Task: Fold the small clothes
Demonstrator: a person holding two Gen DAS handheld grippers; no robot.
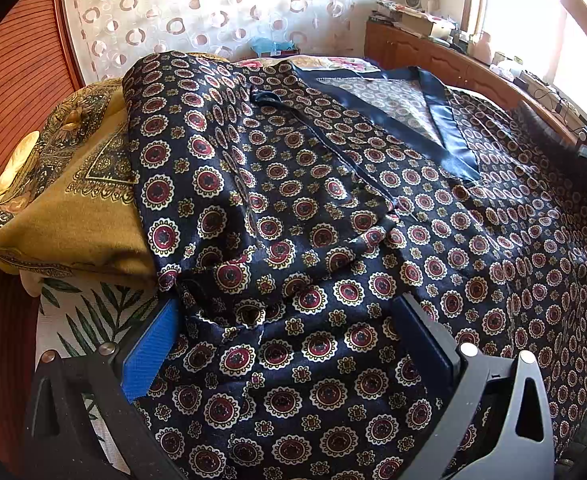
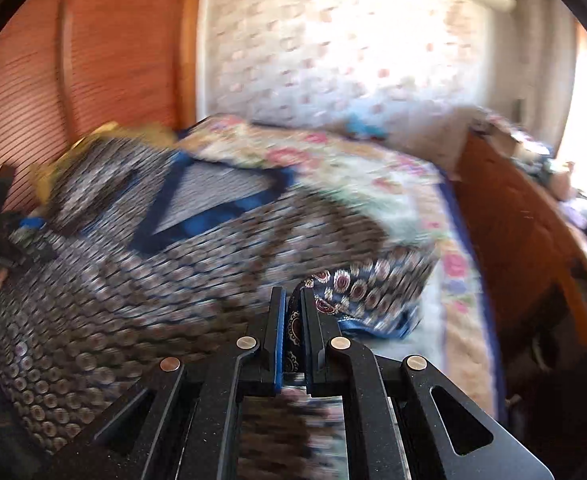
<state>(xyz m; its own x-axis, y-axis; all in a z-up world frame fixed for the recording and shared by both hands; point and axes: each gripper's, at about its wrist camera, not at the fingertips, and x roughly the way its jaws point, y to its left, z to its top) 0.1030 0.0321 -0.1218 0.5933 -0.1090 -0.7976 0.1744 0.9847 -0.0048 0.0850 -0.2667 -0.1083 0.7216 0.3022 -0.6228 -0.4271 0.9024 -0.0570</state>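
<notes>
Bedroom scene: on the floral-quilted bed (image 2: 425, 200) lies a dark navy satin robe with red-and-cream medallions (image 1: 333, 216), one sleeve folded across its front. Left hand-held gripper (image 1: 285, 344) sits over the fabric, blue pads spread wide, gripping nothing. Right hand-held gripper (image 2: 292, 316) is pinched tight on a robe edge. Mustard patterned pillow (image 1: 73, 200) sits beside it.

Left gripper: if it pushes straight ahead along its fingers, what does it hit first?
Probably the patterned navy garment: the left gripper is open right over it, and a bunched fold rises just ahead between the fingers. Depth is unclear through the fisheye.
</notes>
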